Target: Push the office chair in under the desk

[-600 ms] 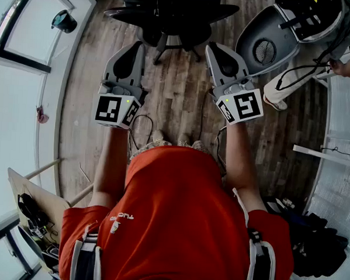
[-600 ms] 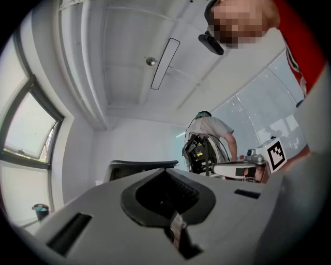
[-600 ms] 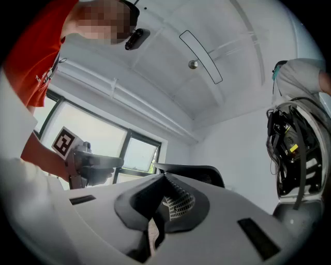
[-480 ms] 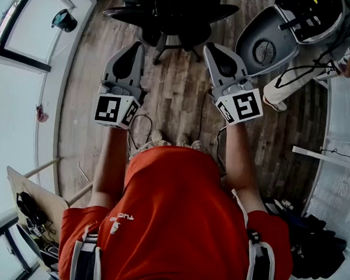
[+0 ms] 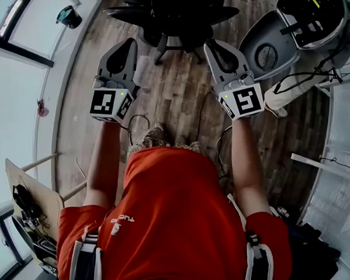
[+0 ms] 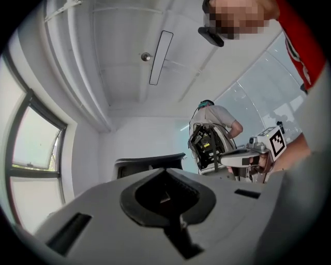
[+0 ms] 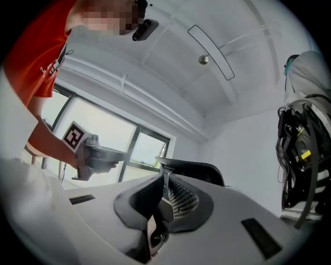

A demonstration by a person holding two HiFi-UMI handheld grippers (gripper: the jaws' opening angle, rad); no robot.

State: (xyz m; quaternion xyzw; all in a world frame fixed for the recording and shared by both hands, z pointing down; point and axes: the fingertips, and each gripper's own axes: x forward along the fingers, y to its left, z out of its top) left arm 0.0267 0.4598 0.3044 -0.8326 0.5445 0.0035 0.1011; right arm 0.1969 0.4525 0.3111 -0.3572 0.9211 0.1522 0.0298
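Two tools, the left gripper (image 5: 131,43) and the right gripper (image 5: 210,46), were held out side by side, each with its jaws pressed together on nothing. The chair (image 5: 170,13) stood just ahead of both tips, apart from them and roughly centred between them. Only the head view showed the chair's base on the wood floor (image 5: 177,90). The gripper views showed only its backrest above the closed jaws. The left gripper view also showed a second person (image 6: 214,116) beside the chair, and the right gripper view showed windows (image 7: 103,140).
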